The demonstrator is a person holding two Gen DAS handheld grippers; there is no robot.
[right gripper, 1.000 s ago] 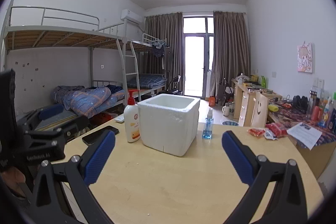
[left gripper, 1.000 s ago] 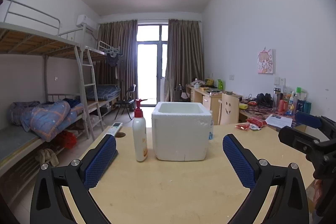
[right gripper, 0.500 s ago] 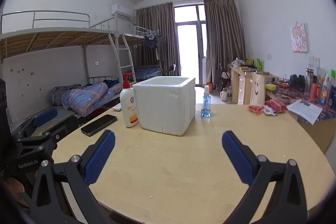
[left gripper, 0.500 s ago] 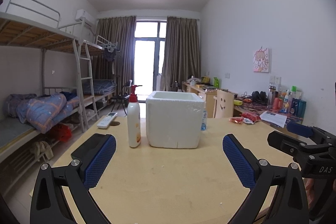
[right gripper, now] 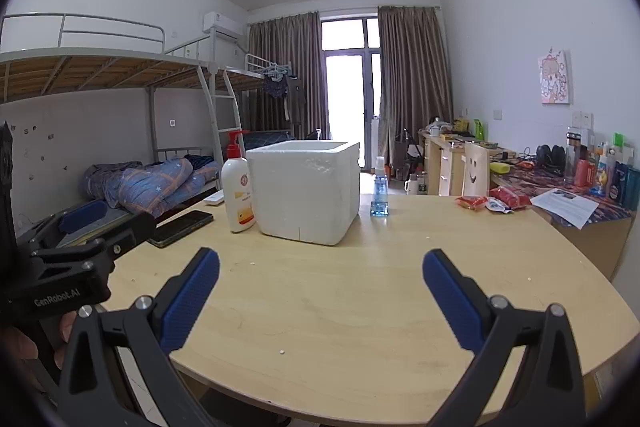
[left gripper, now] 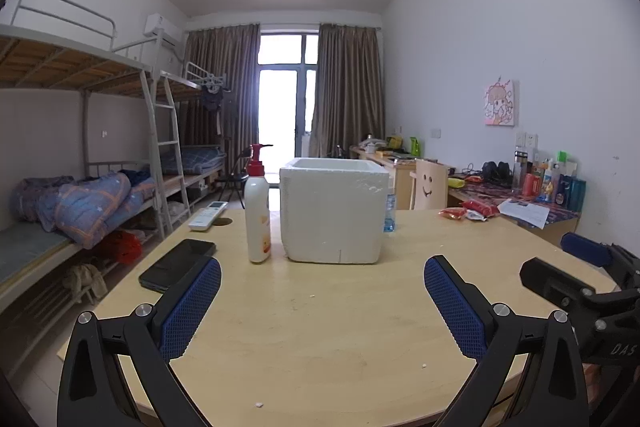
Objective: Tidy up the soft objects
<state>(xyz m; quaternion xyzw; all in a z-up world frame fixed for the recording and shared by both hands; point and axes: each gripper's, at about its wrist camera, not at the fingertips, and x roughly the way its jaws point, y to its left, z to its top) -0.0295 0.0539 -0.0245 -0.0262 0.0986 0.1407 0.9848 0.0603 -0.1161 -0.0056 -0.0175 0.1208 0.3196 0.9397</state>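
2 views, left wrist first: the left gripper (left gripper: 322, 301) gapes wide and empty at lower centre over the bare table (left gripper: 320, 339), with the foam box (left gripper: 334, 209) at frame centre, the lotion bottle (left gripper: 257, 209) just beside its left wall and a phone (left gripper: 176, 265) at centre left. Right wrist: the right gripper (right gripper: 320, 293) is also spread wide holding nothing, foam box (right gripper: 306, 191) above centre, spray bottle (right gripper: 379, 189) to its right, red packets (right gripper: 490, 199) at centre right. No clearly soft item shows on the table, so the likely slip is grabbing the wrong thing or knocking over the tall lotion bottle when reaching for the box.
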